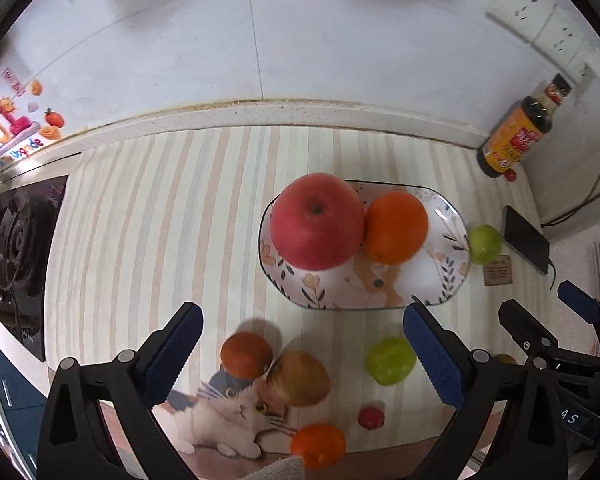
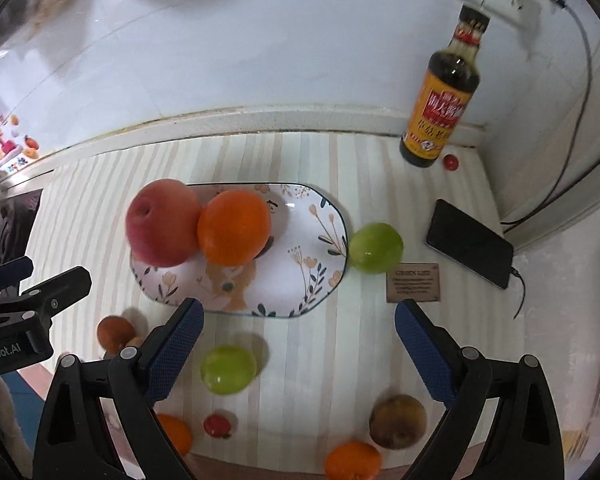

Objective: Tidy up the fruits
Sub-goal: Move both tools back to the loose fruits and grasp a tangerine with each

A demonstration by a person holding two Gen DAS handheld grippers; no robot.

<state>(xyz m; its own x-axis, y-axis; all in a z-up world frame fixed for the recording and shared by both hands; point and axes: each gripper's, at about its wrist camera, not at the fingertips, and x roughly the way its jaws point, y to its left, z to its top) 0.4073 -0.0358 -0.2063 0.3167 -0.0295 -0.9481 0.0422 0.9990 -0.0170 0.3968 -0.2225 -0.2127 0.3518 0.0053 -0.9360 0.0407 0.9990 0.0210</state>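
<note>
Plate: the oval white ceramic plate with a dark rim and flower pattern (image 2: pixel 324 240) lies on the striped mat (image 2: pixel 340 360) toward the counter's back edge; it seems meant as the collecting place.
Fruit on plate: a large red apple (image 2: pixel 162 224) and a large round orange (image 2: pixel 234 228) sit touching at the plate's left end, which leaves the right half bare for more fruit.
Fruit off plate: a green round fruit (image 2: pixel 375 247) rests just beside the plate's right rim; a second green fruit (image 2: pixel 229 369) lies on the mat near the plate's front rim.
Front-edge fruit: a small red fruit (image 2: pixel 217 426), two small oranges (image 2: pixel 353 460) (image 2: pixel 178 434), a brownish pear-like fruit (image 2: pixel 398 420) and a dark reddish-brown fruit (image 2: pixel 114 332) lie scattered near the mat's front edge, apart from one another.
Left gripper (image 1: pixel 302 354): jaws spread wide, holding nothing, poised above the brown and yellow fruits at the front left.
Right gripper (image 2: pixel 298 350): jaws wide apart, empty, aimed over the front rim of the plate with the second green fruit low between them.
Judgement: the task is early, and most fruit is not yet on the plate.
Bystanders: a dark sauce bottle with a yellow label (image 2: pixel 444 96) stands at the back right corner; a black phone (image 2: pixel 468 242) lies near the right edge.
</note>
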